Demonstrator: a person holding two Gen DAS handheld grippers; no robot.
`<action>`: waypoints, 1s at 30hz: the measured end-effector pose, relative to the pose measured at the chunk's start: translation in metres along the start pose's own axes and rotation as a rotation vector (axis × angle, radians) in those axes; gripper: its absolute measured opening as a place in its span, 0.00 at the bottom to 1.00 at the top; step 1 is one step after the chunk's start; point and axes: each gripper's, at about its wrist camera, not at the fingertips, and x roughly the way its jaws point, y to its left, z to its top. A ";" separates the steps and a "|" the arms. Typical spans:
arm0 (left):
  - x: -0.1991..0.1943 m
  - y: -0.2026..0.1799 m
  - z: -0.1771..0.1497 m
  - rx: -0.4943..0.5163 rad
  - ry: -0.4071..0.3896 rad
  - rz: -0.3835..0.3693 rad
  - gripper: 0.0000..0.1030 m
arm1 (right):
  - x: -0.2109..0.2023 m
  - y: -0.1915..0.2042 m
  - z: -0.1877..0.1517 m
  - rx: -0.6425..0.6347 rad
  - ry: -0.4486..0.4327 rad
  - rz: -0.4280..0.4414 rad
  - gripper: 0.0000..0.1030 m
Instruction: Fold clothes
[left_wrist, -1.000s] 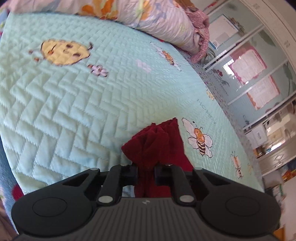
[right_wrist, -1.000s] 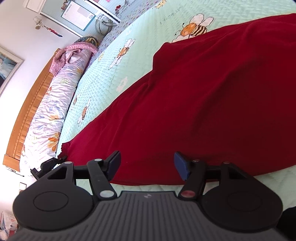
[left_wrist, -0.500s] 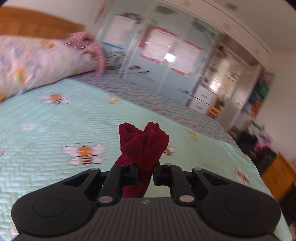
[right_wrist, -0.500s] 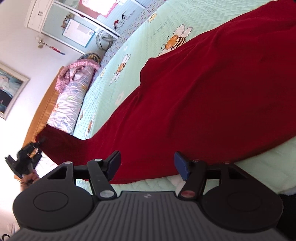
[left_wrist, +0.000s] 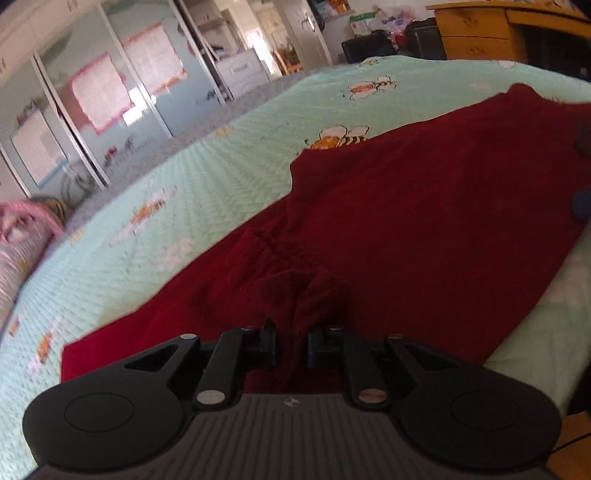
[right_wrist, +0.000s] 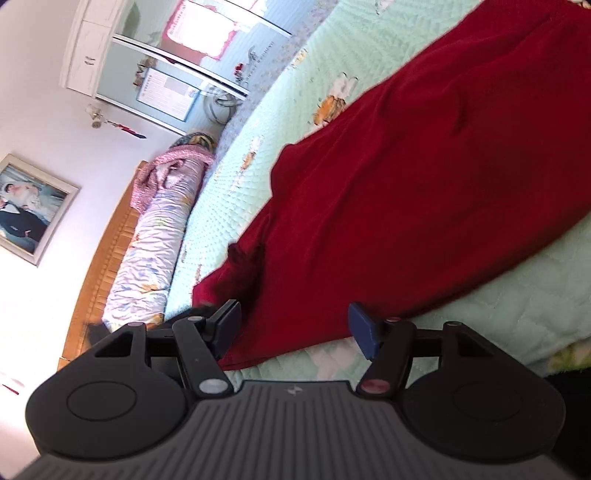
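Left gripper (left_wrist: 291, 345) pinches bunched edge of red garment (left_wrist: 424, 229), w/ rest lying flat on green bee quilt (left_wrist: 207, 206). Right gripper (right_wrist: 293, 326) is spread wide, hovering over garment's near edge.

Mint bee-print quilt (left_wrist: 207, 206), mirrored wardrobe doors (left_wrist: 110, 103), white wall (right_wrist: 55, 147)

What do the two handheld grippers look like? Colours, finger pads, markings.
Both share one build: matte black plastic, a ribbed grey housing with a small logo, two round black discs at the sides, linkage arms with silver and reddish pivot pins. The left gripper has black fingers; the right gripper has dark blue finger pads. No cables or sleeves show.
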 end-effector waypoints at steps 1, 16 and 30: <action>0.001 0.001 0.000 0.004 -0.004 0.006 0.14 | -0.001 0.000 0.001 -0.007 -0.004 0.008 0.65; -0.015 -0.017 0.001 0.184 -0.036 0.022 0.14 | 0.002 -0.018 0.005 0.042 -0.025 0.039 0.67; -0.026 -0.050 -0.017 0.323 -0.086 0.003 0.18 | 0.012 -0.012 0.004 0.009 -0.005 0.021 0.68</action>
